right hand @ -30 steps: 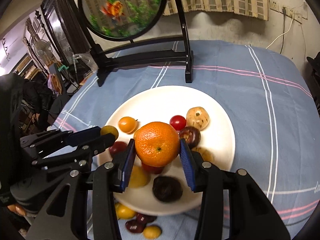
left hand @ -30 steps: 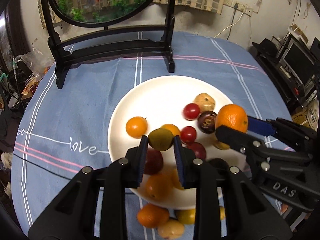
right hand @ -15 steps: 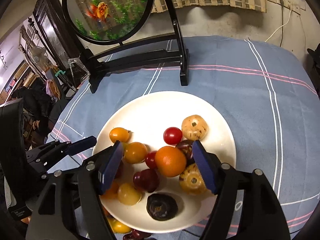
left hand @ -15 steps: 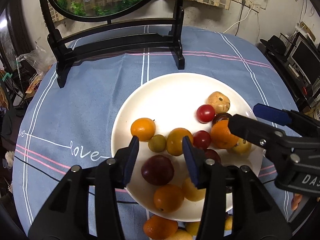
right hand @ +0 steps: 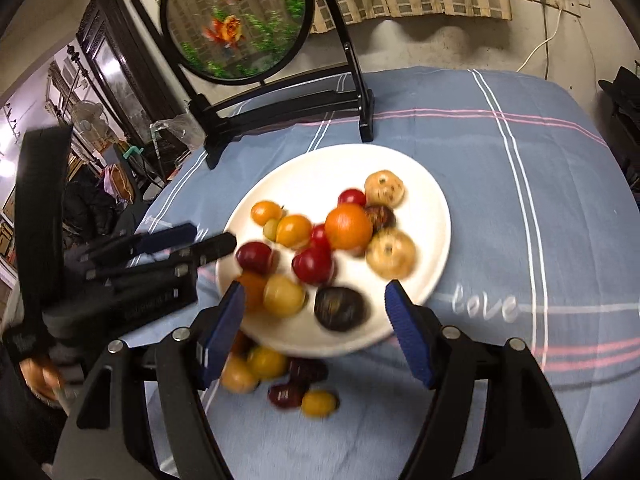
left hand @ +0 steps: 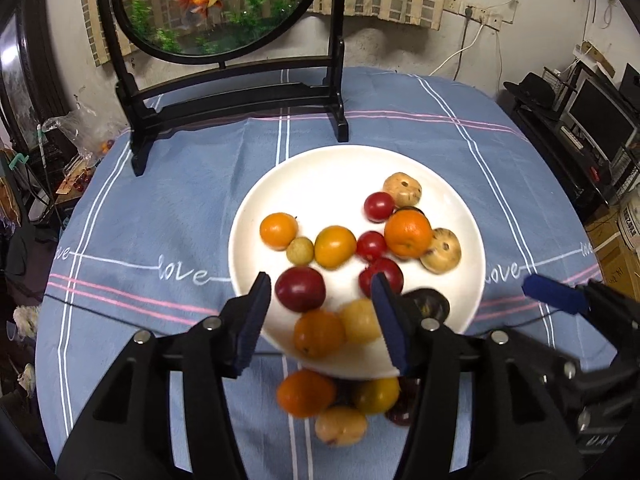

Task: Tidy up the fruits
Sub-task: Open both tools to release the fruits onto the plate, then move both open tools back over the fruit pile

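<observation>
Blue checked cloth (left hand: 168,208) with white "love" lettering covers the round desk, and a black-framed oval goldfish screen (left hand: 216,4) stands at its far side. A round white plate (left hand: 320,176) is set at the middle of the cloth, loaded with small fruits: a large orange mandarin (left hand: 408,233), red cherry tomatoes (left hand: 378,206), a dark red plum (left hand: 300,289) and tan dimpled fruits (left hand: 403,189). More small fruits (right hand: 276,376) are left on the cloth just beside the plate's near rim. The left gripper (left hand: 322,320) is held above the plate's near edge, its jaws opening, with nothing clamped between them. The right gripper (right hand: 316,332) is held wide apart over the near rim, also empty.
</observation>
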The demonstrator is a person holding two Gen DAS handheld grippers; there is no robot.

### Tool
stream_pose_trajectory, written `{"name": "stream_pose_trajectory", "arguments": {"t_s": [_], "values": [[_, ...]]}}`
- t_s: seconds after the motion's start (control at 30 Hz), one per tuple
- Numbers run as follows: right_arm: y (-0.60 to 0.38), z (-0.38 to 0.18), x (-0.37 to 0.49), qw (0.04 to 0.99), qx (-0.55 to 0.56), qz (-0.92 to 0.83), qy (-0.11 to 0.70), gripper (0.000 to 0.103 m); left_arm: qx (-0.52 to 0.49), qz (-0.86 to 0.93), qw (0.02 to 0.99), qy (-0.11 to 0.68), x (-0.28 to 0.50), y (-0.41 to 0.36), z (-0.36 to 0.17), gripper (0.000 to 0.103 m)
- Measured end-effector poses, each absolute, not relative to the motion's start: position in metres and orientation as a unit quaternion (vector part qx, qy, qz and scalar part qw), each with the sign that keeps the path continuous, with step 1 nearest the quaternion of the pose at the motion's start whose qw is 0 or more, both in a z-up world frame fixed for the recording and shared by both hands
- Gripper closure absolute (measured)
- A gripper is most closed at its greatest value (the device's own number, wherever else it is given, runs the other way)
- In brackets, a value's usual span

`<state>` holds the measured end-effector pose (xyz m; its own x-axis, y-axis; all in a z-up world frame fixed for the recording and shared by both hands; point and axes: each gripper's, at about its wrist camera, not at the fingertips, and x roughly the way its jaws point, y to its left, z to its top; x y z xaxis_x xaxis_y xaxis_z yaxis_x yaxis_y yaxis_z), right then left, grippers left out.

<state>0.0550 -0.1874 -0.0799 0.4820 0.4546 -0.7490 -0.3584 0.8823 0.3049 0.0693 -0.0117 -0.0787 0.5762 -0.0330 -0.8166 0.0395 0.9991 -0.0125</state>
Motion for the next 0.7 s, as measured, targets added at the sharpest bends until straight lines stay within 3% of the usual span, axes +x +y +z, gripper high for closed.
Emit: {"name": "stream_pose_trajectory", "arguments": {"t_s": [0.2, 0.5, 0.67, 0.7], "values": [[-0.186, -0.1, -0.007, 0.858, -0.029, 0.245, 0.45, 0.031, -0.012, -0.006, 0.886, 0.463, 0.02, 0.021, -0.084, 0.038], [-0.163, -0.153, -0.012, 0.832, -0.122, 0.246, 0.481, 0.031, -0.016, -0.016, 0.851, 0.525, -0.048, 0.034, -0.137, 0.034], [-0.148, -0.167, 0.004, 0.82, -0.176, 0.254, 0.481, 0.039, -0.004, -0.033, 0.843, 0.537, -0.055, 0.018, -0.151, 0.034], [-0.145, -0.171, 0.008, 0.814, -0.19, 0.26, 0.483, 0.048, -0.005, -0.037, 0.843, 0.537, -0.054, 0.015, -0.153, 0.034]]}}
